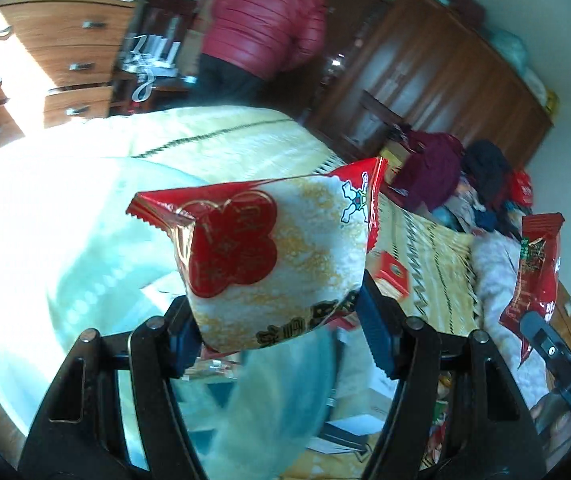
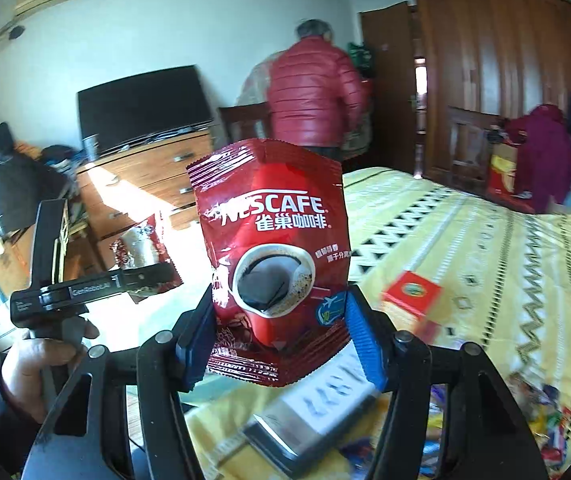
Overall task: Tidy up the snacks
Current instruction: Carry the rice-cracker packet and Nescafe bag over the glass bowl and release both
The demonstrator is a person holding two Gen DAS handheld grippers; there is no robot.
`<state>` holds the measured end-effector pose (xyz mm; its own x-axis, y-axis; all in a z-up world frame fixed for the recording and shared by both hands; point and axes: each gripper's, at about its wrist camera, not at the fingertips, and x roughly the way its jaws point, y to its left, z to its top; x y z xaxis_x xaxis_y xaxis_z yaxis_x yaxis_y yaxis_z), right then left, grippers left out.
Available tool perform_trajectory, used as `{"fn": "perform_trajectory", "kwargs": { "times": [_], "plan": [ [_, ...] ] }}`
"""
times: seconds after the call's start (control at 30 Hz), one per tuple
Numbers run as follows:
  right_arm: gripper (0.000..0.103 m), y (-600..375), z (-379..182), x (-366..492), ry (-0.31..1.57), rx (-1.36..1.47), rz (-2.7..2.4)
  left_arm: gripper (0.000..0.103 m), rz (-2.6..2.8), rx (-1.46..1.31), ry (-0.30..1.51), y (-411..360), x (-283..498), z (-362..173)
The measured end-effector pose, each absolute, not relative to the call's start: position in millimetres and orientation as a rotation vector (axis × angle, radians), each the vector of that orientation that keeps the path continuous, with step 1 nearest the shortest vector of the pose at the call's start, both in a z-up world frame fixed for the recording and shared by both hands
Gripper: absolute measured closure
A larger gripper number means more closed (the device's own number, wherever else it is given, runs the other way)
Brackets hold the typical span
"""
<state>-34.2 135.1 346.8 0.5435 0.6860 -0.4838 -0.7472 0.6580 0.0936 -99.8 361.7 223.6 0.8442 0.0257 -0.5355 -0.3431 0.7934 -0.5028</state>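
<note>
- The left gripper point(image 1: 277, 332) is clenched on a white-and-red snack packet point(image 1: 261, 256); its blue pads point(image 1: 377, 332) press the packet's lower sides, and the packet stands up above the bed point(image 1: 437, 248).
- The right gripper point(image 2: 277, 340) grasps a red Nescafe sachet point(image 2: 273, 248) between its blue pads point(image 2: 359, 336), the sachet upright with its printed coffee cup facing the camera, also raised above the bed.
- In the right wrist view the left gripper shows to the left of the sachet, side-on, carried by a hand point(image 2: 35, 368) in a dark sleeve, the snack packet sticking up from it.
- In the left wrist view the Nescafe sachet hangs at the far right of the bed, with the right gripper's dark body below it.
- The bed has a yellow cover with black zigzag bands.
- A small red box point(image 2: 411, 294) lies on the cover, just right of the sachet.
- A grey flat case point(image 2: 313, 416) with a white label lies on the bed below the right gripper.
- Coloured wrappers point(image 2: 545, 412) are scattered at the bed's near right edge.
- Beyond the bed's far end a person in a red quilted jacket point(image 2: 313, 92) stands with their back turned, beside a wooden dresser point(image 2: 153, 176) carrying a dark screen point(image 2: 141, 100).
- A brown wardrobe point(image 2: 497, 72) runs along the bed's far right side, with dark clothes point(image 2: 545, 152) heaped on the bed's far right corner.
</note>
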Motion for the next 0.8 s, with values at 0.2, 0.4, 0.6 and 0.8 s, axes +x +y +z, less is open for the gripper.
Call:
{"fn": "perform_trajectory", "kwargs": {
  "times": [0.2, 0.4, 0.6, 0.8],
  "plan": [
    [0.038, 223, 319, -31, 0.622, -0.152, 0.976, 0.034, 0.269, -0.675, 0.589, 391, -105, 202],
    [0.037, 264, 291, -32, 0.692, -0.182, 1.004, 0.034, 0.277, -0.69, 0.627, 407, -109, 187],
    [0.033, 268, 279, -28, 0.725, -0.184, 1.002, 0.032, 0.271, -0.706, 0.662, 417, -109, 177],
    [0.024, 276, 277, -30, 0.731, -0.194, 1.004, 0.019, 0.29, -0.717, 0.669, 424, -112, 177]
  ]
}}
